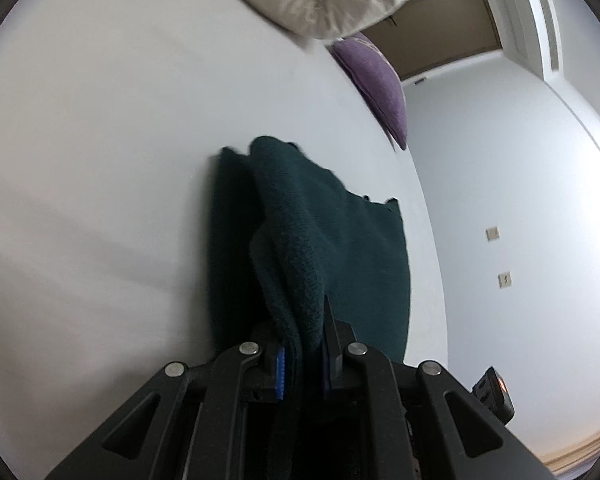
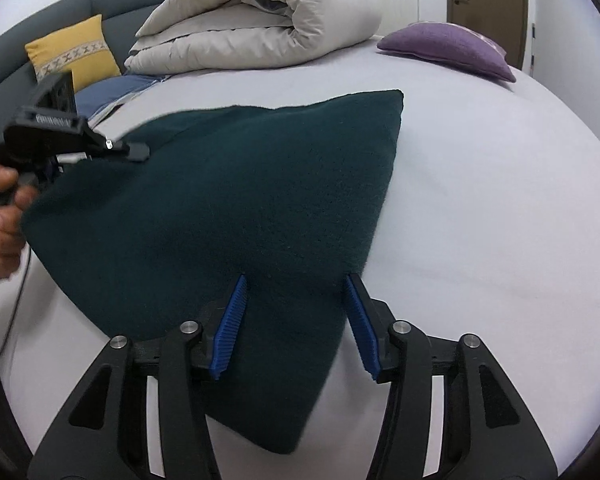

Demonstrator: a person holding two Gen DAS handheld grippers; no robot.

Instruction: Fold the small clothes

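A dark green knit cloth (image 2: 228,208) lies on the white bed sheet (image 2: 480,200), with its left side lifted. My left gripper (image 1: 302,354) is shut on an edge of the green cloth (image 1: 324,240) and holds it up off the sheet; it also shows at the left of the right wrist view (image 2: 138,152), held by a hand. My right gripper (image 2: 296,284) is open, its blue-padded fingers (image 2: 230,328) standing either side of the cloth's near corner, just above it.
A rolled beige duvet (image 2: 268,20) lies at the head of the bed, with a purple cushion (image 2: 448,48) to its right, and a yellow cushion (image 2: 74,54) and blue fabric (image 2: 108,92) to its left. A wall (image 1: 520,200) and door (image 2: 486,0) lie beyond.
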